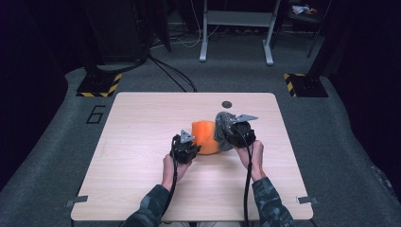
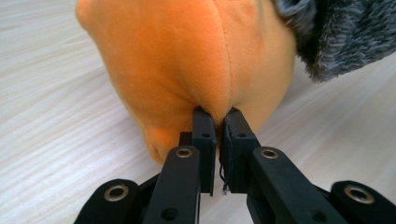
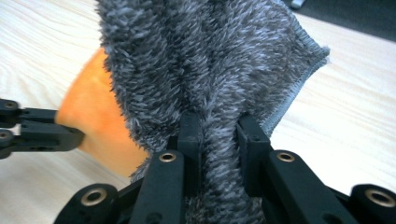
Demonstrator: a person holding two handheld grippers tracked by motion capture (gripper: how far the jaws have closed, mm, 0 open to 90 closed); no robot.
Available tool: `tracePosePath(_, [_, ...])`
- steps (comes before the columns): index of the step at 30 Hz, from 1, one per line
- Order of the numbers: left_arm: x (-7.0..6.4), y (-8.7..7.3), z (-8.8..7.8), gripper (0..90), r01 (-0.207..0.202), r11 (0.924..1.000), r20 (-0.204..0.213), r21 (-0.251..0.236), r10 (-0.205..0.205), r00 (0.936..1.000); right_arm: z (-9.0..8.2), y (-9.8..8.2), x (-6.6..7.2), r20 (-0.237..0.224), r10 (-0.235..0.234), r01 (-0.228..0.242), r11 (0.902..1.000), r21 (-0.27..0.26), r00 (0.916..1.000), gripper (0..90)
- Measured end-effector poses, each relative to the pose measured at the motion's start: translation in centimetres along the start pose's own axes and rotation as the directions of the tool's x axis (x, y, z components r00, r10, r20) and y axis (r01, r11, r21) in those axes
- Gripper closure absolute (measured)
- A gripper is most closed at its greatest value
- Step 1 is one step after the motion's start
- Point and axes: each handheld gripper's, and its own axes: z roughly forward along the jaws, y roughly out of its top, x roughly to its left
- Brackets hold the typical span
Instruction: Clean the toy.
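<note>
left gripper (image 2: 217, 114) jaws pinched on a fold of the orange plush cloth (image 2: 187, 60), mid-table (image 1: 142, 123). right gripper (image 3: 219, 123) clamped on a thick bunch of grey fuzzy cloth (image 3: 210, 56), lifted & touching the orange one's right side.

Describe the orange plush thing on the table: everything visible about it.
The orange plush piece looks like soft, short-piled fabric, rounded and stuffed or bunched, with a sewn seam running down its face. It rests on the pale wooden table near the middle. The left gripper is shut on a pinched fold at its lower edge. A grey fuzzy cloth lies against its far side, and the right gripper is shut on that cloth.
</note>
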Motion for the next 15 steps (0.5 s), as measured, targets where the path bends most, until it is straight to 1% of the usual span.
tracePosePath(3, [-0.2,0.2,-0.2,85.3,-0.005,1.0,0.012,0.002,0.005,0.9999,-0.8,0.5,0.9,-0.01,-0.023,0.023,0.9996,-0.018,0.9997,74.9])
tracePosePath(4, [-0.3,0.2,-0.2,85.2,-0.005,1.0,0.016,0.0,0.005,0.9999,-1.0,0.7,1.2,-0.016,-0.049,0.048,0.9985,-0.025,0.9987,74.9])
tracePosePath(5, [-0.3,0.3,-0.3,85.3,-0.009,0.9999,0.019,0.006,0.009,0.9998,-1.1,0.9,1.7,-0.022,-0.049,0.049,0.9984,-0.03,0.9985,74.9])
tracePosePath(6, [-0.3,0.3,-0.3,85.3,-0.013,0.9999,0.023,0.009,0.012,0.9997,-1.2,1.1,2.2,-0.026,-0.061,0.06,0.9975,-0.038,0.9978,74.9])
tracePosePath(7, [-0.3,0.3,-0.2,85.2,-0.012,0.9999,0.029,0.009,0.012,0.9995,-1.1,1.4,2.6,-0.035,-0.086,0.084,0.9956,-0.041,0.9957,74.8])
tracePosePath(8, [-0.3,0.3,-0.2,85.2,-0.019,0.9998,0.026,0.011,0.019,0.9995,-1.0,1.6,3.2,-0.042,-0.086,0.084,0.9956,-0.041,0.9954,74.8])
tracePosePath(10, [-0.3,0.4,-0.2,85.2,-0.026,0.9996,0.028,0.01,0.025,0.9993,-0.4,1.8,3.9,-0.06,-0.118,0.116,0.9925,-0.037,0.9911,74.7])
tracePosePath(11, [-0.4,0.4,-0.1,85.2,-0.025,0.9996,0.031,0.01,0.025,0.9992,0.0,1.9,4.2,-0.066,-0.125,0.123,0.992,-0.026,0.99,74.7])
tracePosePath(12, [-0.3,0.4,-0.1,85.2,-0.035,0.9993,0.023,0.014,0.035,0.9991,0.5,1.9,4.5,-0.066,-0.118,0.117,0.9931,-0.013,0.9909,74.7])
tracePosePath(13, [-0.3,0.3,0.0,85.2,-0.043,0.9989,0.019,0.019,0.042,0.9989,1.0,1.8,4.5,-0.062,-0.134,0.134,0.991,-0.006,0.9891,74.8])
tracePosePath(14, [-0.2,0.3,0.0,85.2,-0.041,0.999,0.018,0.02,0.04,0.999,1.4,1.7,4.6,-0.055,-0.127,0.128,0.9918,0.009,0.9903,74.9])
tracePosePath(15, [-0.1,0.3,0.1,85.2,-0.037,0.9991,0.017,0.019,0.037,0.9992,1.6,1.7,4.6,-0.053,-0.134,0.135,0.9907,0.012,0.9895,74.9])
